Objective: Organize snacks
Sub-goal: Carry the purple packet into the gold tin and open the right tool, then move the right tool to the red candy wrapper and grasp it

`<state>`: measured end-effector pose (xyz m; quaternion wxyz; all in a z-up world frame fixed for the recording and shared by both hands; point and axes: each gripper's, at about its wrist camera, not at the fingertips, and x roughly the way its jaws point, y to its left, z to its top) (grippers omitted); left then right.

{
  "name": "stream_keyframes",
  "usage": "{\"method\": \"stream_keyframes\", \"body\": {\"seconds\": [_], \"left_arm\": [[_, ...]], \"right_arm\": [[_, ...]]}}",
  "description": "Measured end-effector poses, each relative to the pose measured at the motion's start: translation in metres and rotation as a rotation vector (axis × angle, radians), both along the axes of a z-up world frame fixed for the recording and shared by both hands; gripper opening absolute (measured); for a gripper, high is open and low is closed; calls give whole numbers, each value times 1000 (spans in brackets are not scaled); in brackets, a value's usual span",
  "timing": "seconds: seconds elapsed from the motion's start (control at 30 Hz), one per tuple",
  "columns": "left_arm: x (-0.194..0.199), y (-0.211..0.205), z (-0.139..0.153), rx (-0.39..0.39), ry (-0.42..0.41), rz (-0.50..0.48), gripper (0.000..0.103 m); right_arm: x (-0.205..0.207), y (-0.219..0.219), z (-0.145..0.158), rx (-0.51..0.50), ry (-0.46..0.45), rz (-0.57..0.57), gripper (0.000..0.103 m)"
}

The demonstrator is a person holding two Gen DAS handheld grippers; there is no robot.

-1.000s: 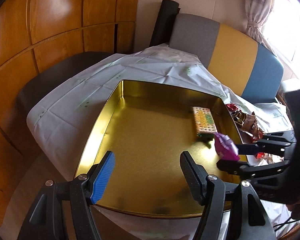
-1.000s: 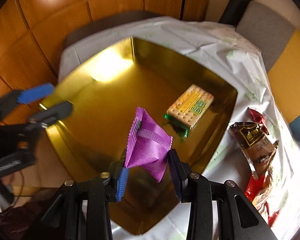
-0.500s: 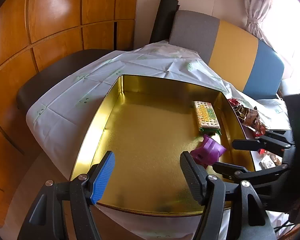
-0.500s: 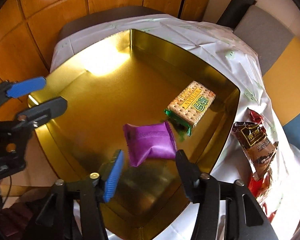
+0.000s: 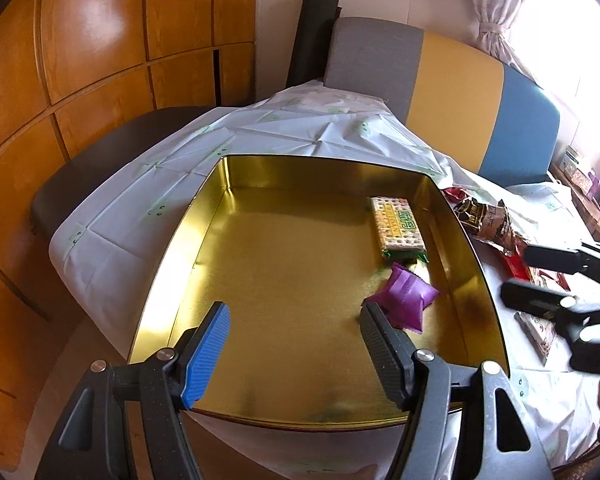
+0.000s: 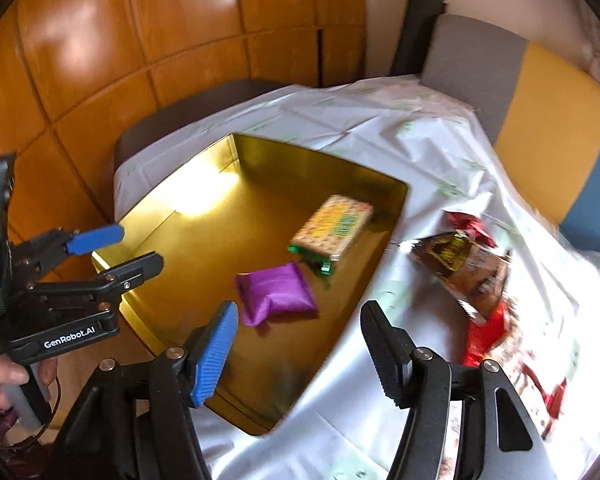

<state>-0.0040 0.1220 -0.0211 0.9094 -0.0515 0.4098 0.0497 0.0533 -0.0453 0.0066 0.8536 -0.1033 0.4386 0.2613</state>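
A gold tin tray [image 5: 204, 216] sits on a white tablecloth. Inside it lie a cracker pack [image 5: 398, 228] and, just in front of it, a purple pouch [image 5: 408, 300]. My left gripper [image 5: 294, 312] hangs open over the tray's near edge with nothing between its fingers. In the right wrist view the purple pouch [image 6: 276, 292] lies loose on the tray floor next to the cracker pack [image 6: 332, 226]. My right gripper [image 6: 300, 310] is above the tray's right rim with its jaws opening and nothing between them. The left gripper [image 6: 138, 246] shows at the tray's far side.
A brown snack bag [image 6: 460, 268] and red wrappers [image 6: 484, 332] lie on the cloth right of the tray. A grey, yellow and blue bench back [image 5: 460, 92] stands behind the table. Wooden wall panels [image 5: 100, 60] close off the left. A hand [image 6: 0, 376] holds the left gripper's handle.
My right gripper let go of the purple pouch, which dropped flat into the tray beside the cracker pack. The gripper then drew back to the right and up. The left gripper stayed put.
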Motion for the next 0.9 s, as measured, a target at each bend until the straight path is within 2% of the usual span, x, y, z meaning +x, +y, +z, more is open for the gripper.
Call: {"method": "stream_keyframes", "body": {"seconds": [0.2,0.6,0.77,0.9], "left_arm": [[2,-8,3,15,-3,-19,68],[11,-34,12,44,-8,-90,68],[13,-50,14,59,-6,-126,68],[15,-60,14,75,0,-150,68]], "right_arm": [[-1,-56,10,15,-4,-105,68],[7,-211,3,-43,17,-436,69],[11,-263,-8,-6,31,-574,69],[11,-300,-18,82,58,-688,69]]}}
